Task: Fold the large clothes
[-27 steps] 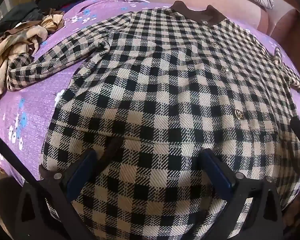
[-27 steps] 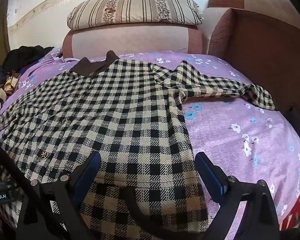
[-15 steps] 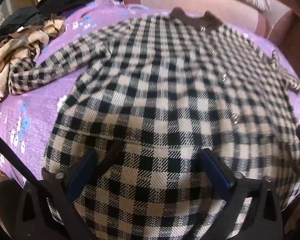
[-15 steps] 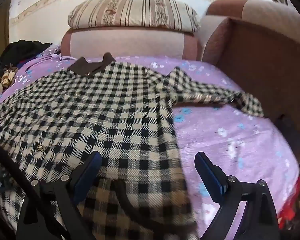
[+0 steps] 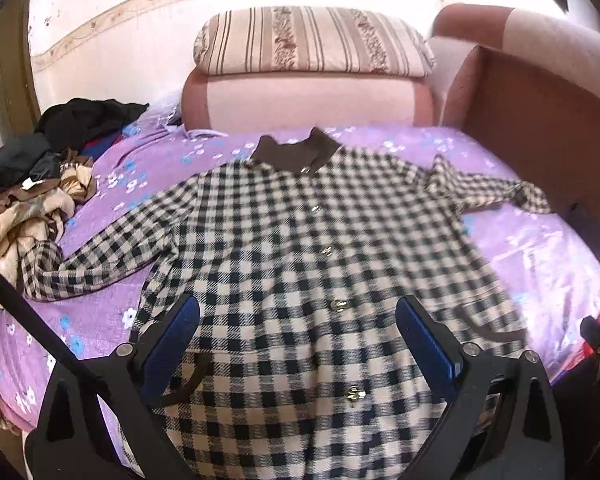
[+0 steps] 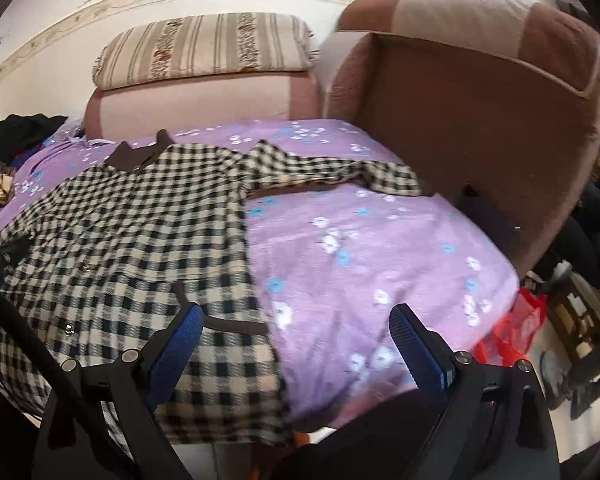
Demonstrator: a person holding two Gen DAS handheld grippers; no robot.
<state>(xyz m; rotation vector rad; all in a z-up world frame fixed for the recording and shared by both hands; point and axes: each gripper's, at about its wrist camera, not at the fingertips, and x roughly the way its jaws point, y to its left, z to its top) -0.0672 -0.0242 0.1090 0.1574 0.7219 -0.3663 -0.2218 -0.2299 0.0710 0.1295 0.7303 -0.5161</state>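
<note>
- The coat, black-and-cream check with a brown collar, lies flat, front up, on the purple sheet, with its collar at 12 o'clock toward the sofa back and its hem at 6 o'clock, nearest the cameras.
- One sleeve runs out toward 9 o'clock and ends just beside the clothes pile; the other sleeve runs toward 3 o'clock, near the brown armrest.
- Metal buttons run down the front; the cloth near the hem is blurred, so its folds are hard to read.
- The left gripper hangs over the lower front of the coat, jaws spread wide with nothing between the blue pads.
- The right gripper is also spread wide and holds nothing; its left pad sits over the coat's edge by a brown pocket trim, its right pad over bare sheet.
- A striped cushion sits on the sofa back at 12 o'clock.
- Something red, perhaps a bag, lies off the sheet's edge at 3 o'clock.
</note>
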